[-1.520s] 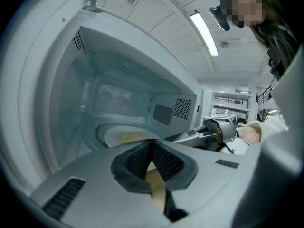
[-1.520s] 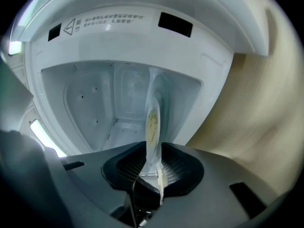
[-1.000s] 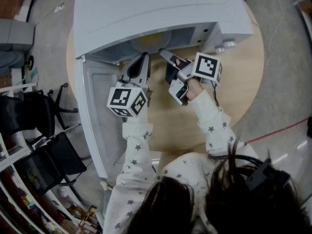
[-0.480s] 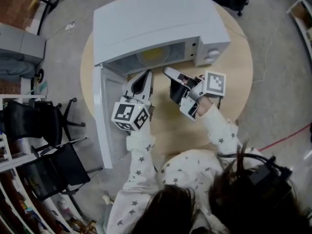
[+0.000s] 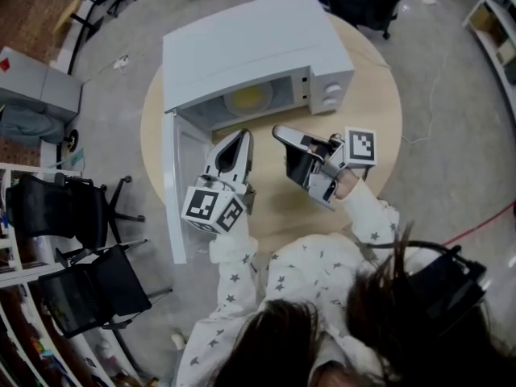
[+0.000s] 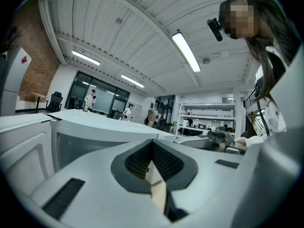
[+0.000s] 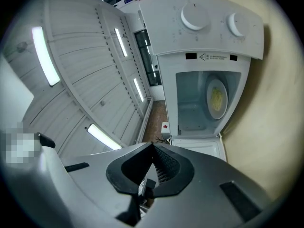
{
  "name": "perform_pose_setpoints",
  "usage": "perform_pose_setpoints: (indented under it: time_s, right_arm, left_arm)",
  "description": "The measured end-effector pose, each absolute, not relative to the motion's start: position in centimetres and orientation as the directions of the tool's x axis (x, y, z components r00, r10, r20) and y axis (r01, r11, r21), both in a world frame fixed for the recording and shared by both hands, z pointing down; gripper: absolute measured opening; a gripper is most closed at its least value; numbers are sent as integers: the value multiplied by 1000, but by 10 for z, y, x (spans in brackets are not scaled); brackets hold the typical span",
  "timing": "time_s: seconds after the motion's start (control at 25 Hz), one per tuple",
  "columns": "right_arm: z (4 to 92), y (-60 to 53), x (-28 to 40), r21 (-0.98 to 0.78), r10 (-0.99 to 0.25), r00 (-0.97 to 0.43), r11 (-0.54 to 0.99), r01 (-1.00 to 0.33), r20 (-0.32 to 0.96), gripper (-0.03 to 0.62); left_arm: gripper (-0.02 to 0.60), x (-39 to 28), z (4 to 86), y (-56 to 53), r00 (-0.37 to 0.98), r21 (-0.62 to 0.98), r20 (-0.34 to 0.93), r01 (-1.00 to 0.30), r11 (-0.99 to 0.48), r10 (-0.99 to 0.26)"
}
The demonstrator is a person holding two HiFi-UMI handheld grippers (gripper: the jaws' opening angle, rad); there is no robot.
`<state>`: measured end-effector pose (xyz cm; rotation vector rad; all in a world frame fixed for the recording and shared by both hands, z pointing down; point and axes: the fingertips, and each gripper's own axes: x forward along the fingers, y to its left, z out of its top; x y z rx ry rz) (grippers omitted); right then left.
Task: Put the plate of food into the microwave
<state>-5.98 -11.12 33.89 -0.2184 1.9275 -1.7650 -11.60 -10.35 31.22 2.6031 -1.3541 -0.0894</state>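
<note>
A white microwave stands on a round wooden table, its door swung wide open to the left. Inside, on the turntable, sits the plate of yellow food, which the right gripper view also shows in the open cavity. My left gripper hovers over the table just in front of the opening, jaws shut and empty. My right gripper is beside it to the right, also shut with nothing in it. Both are clear of the plate.
The microwave's two knobs are on its right panel. Black office chairs stand on the floor left of the table, and another is behind it. A red cable runs across the floor at right.
Both grippers have drawn back from the microwave's mouth toward the person. The plate stays inside. The head view has risen and takes in more of the room.
</note>
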Motion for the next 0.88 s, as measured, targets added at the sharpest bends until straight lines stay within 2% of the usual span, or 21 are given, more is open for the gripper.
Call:
perform_pose_setpoints:
  time_s: [0.48,0.88]
  right_arm:
    - [302,-66,-37,-918,-397,-829,141,370,-395,6]
    - [310,-65,-32,-907,-416,-809,122,402,-415,6]
  left_arm:
    - [-3,-88,290,-51,614,205,35,-777,-595,-789]
    - [-3,-86,288,-51,610,198,26,-780,-594,-792]
